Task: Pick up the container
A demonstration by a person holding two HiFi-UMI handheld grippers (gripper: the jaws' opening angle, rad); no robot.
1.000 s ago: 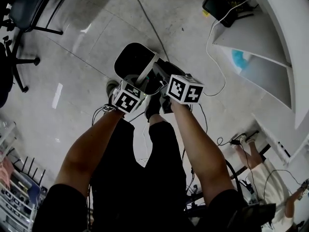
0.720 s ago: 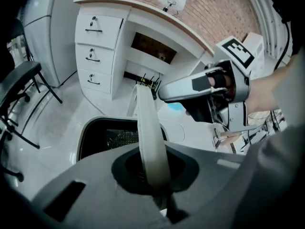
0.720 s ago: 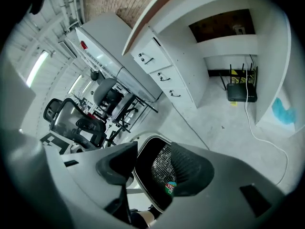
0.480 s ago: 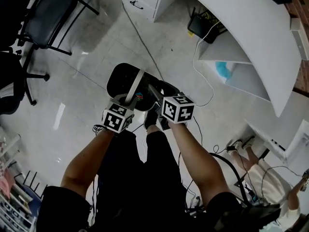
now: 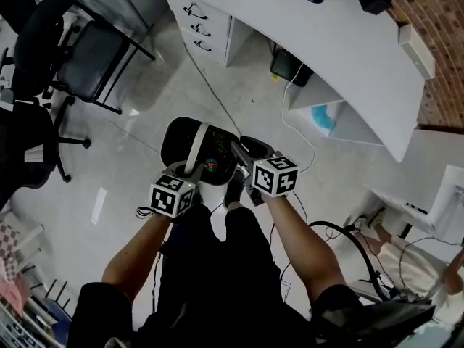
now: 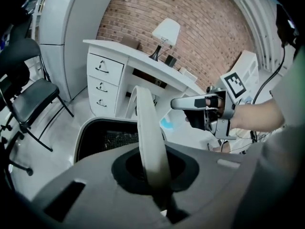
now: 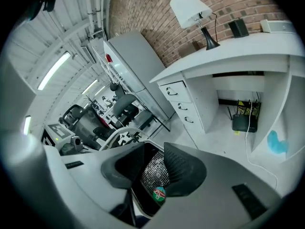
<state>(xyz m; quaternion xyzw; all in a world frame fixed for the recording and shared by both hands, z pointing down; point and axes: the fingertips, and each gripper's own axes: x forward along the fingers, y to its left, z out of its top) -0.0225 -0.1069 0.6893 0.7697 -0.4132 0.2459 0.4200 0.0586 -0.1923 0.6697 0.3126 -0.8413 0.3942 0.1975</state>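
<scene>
Before the desk (image 5: 348, 56), bin (image 5: 177, 140) held by handle (image 6: 145, 128)
Left gripper (image 6: 155, 175) clamps the upright handle; right gripper (image 7: 153, 168), jaws apart, over bin's desk side.

Bright, even indoor light; heavy fisheye in both gripper views.
Lit from overhead strip lights (image 7: 52, 71), white and diffuse, with only soft shadows under the chair (image 5: 101, 49) and desk (image 5: 326, 42). Faint glare streaks on the pale floor (image 5: 145, 93). Black vignette in the corners of the gripper views, straight lines bowed toward the edges. Soft and out of focus close to the lens, notably the handle (image 6: 145, 128). Dark, with little detail, inside the container (image 5: 181, 140). Head view sharp throughout.
</scene>
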